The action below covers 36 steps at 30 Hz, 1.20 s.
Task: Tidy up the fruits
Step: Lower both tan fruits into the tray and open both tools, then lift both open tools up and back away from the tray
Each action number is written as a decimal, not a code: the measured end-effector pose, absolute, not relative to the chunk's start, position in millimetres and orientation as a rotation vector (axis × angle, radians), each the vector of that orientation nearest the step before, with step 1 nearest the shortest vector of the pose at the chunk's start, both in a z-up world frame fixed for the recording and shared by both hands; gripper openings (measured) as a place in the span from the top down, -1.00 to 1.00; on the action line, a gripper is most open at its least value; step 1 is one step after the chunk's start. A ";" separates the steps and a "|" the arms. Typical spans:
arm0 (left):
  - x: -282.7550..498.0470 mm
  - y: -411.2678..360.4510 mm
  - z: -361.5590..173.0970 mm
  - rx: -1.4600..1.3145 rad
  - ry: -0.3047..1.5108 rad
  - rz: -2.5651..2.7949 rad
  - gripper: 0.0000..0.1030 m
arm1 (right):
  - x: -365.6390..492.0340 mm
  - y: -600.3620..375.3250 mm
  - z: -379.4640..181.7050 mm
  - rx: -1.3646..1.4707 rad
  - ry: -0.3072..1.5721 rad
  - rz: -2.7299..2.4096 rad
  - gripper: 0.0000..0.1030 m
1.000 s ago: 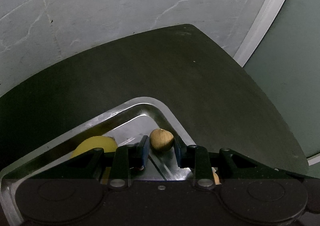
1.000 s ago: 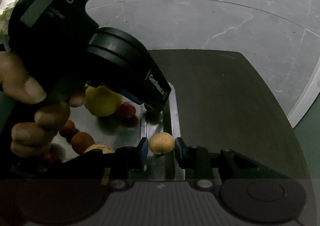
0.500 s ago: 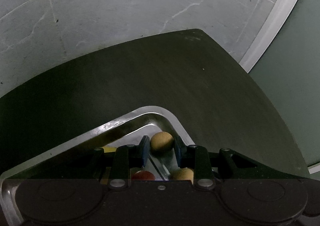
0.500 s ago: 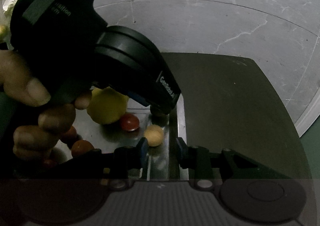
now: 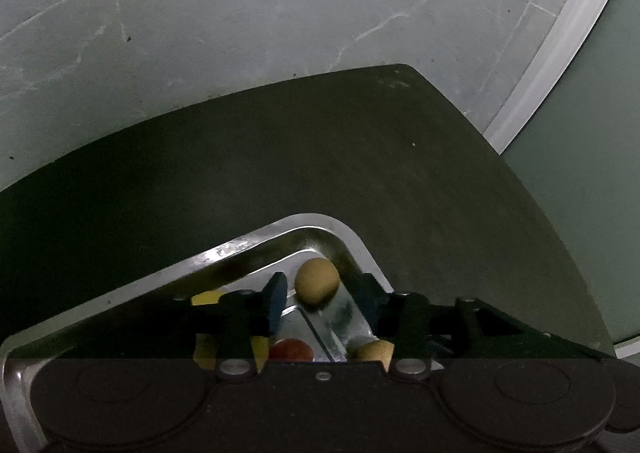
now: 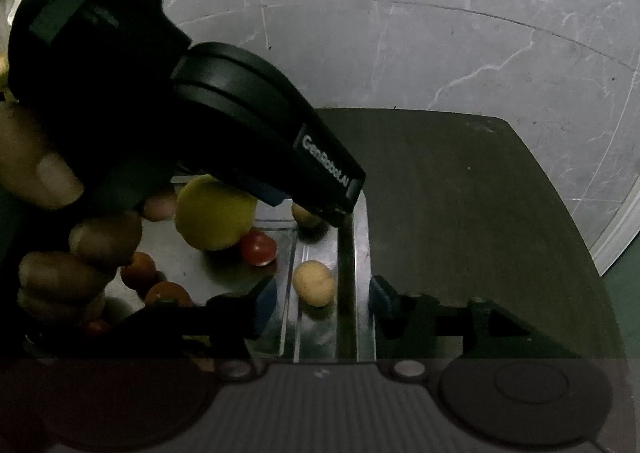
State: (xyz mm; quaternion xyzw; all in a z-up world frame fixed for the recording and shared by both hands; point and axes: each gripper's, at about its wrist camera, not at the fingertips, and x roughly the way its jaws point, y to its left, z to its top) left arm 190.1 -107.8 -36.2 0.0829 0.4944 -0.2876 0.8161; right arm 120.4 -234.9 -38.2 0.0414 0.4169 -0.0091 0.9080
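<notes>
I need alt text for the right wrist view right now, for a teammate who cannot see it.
The right gripper, jaws opening, straddles a small tan round fruit lying free in the narrow side compartment of a metal tray. Left of the divider sit a large yellow fruit and small red fruits; the hand-held left gripper fills the upper left.

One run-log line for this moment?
left tool: opening, tan fruit between jaws | right tool: opening, second tan fruit released in tray
</notes>
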 end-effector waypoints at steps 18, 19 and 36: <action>179.9 -81.1 -6.7 0.123 0.963 -0.598 -0.84 | 103.3 -227.4 -15.1 0.108 0.768 -0.076 -0.96; 178.9 -79.0 -4.8 0.119 0.956 -0.595 -0.87 | 101.6 -225.9 -12.8 0.108 0.759 -0.083 -0.96; 153.7 -12.9 34.5 0.061 0.821 -0.521 -0.99 | 74.8 -193.9 17.4 0.110 0.651 -0.211 -0.99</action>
